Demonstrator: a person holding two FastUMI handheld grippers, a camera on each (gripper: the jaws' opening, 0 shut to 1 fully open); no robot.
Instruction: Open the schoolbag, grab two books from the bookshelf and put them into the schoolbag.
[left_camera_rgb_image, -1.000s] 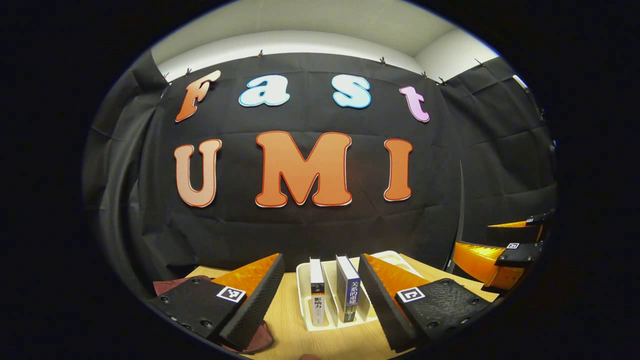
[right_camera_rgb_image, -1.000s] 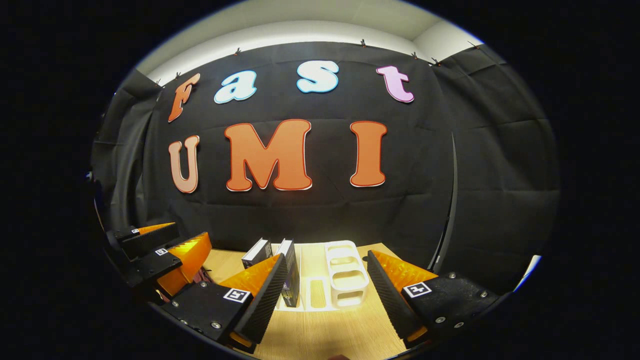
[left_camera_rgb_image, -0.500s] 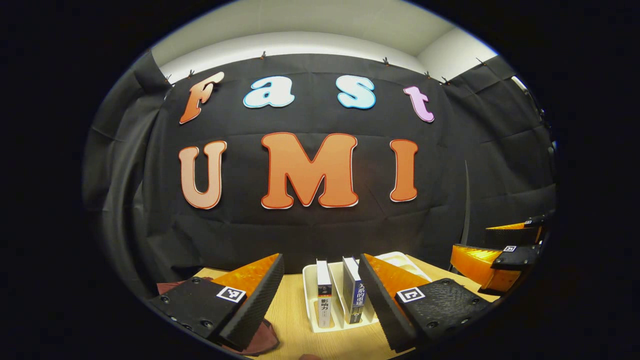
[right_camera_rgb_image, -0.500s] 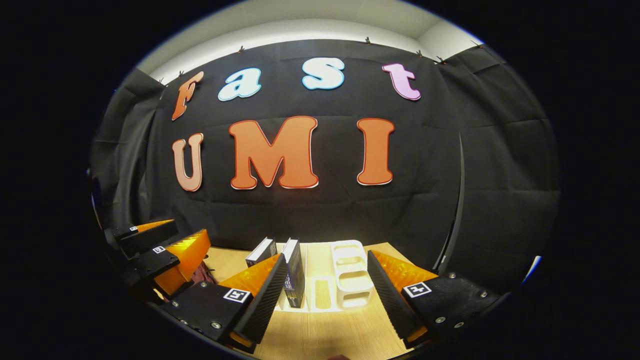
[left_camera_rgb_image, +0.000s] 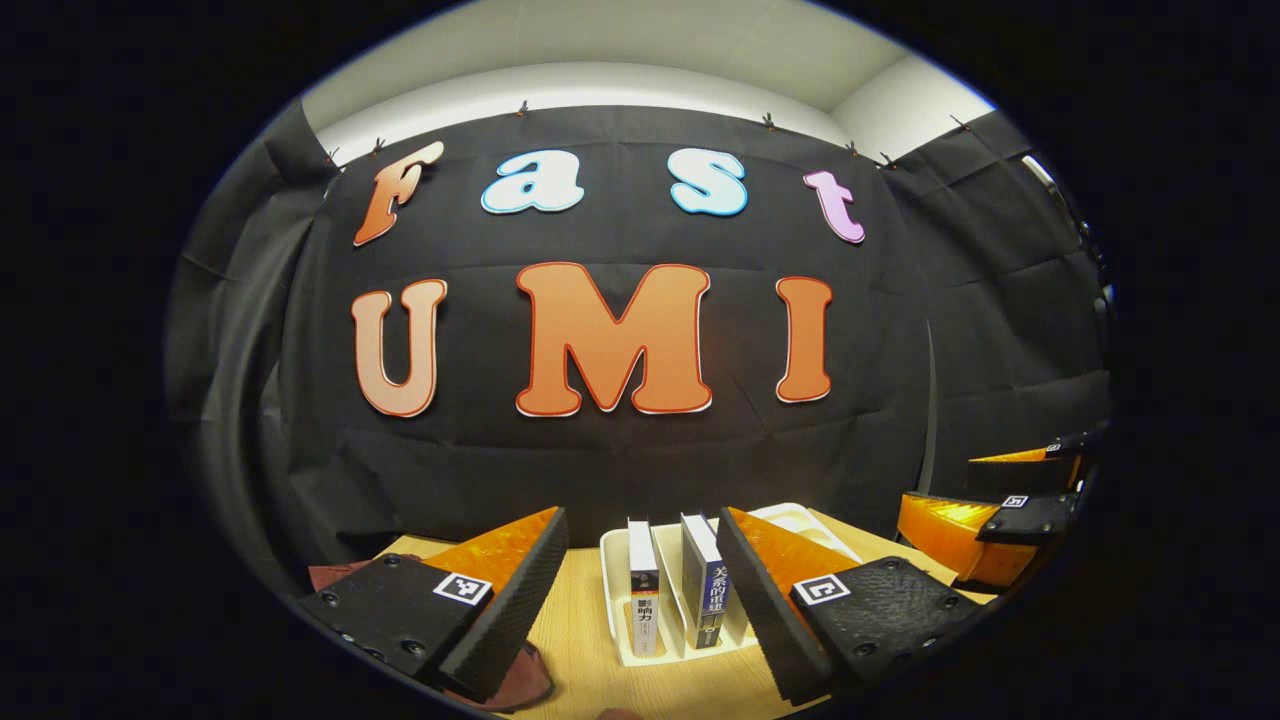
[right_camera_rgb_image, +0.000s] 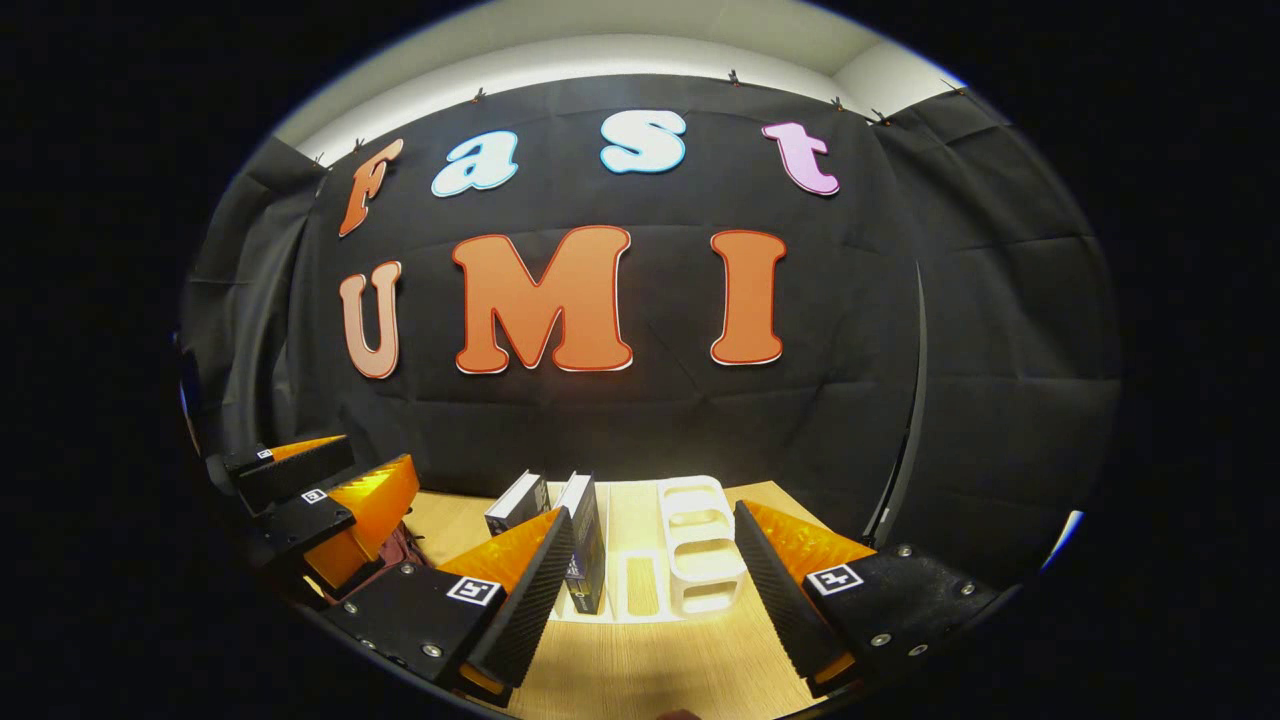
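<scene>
Left gripper view: the left tongs (left_camera_rgb_image: 640, 600) stand spread and empty above the table (left_camera_rgb_image: 580, 640), two upright books (left_camera_rgb_image: 643, 585) in the white bookshelf (left_camera_rgb_image: 612, 560) ahead, dark-red schoolbag (left_camera_rgb_image: 525, 685) at left. Right gripper view: the right tongs (right_camera_rgb_image: 650, 590) also gape, empty. The books look stiff and fairly heavy; pinch a spine near its top

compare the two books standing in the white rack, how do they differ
In the left gripper view, the left book has a white spine with a dark lower part, while the right book has a blue spine with a grey top. The left book stands free between the left gripper's open fingers; the right book sits beside the right-hand finger. Both stand upright, spines toward the camera, in neighbouring slots of the white rack.
</scene>
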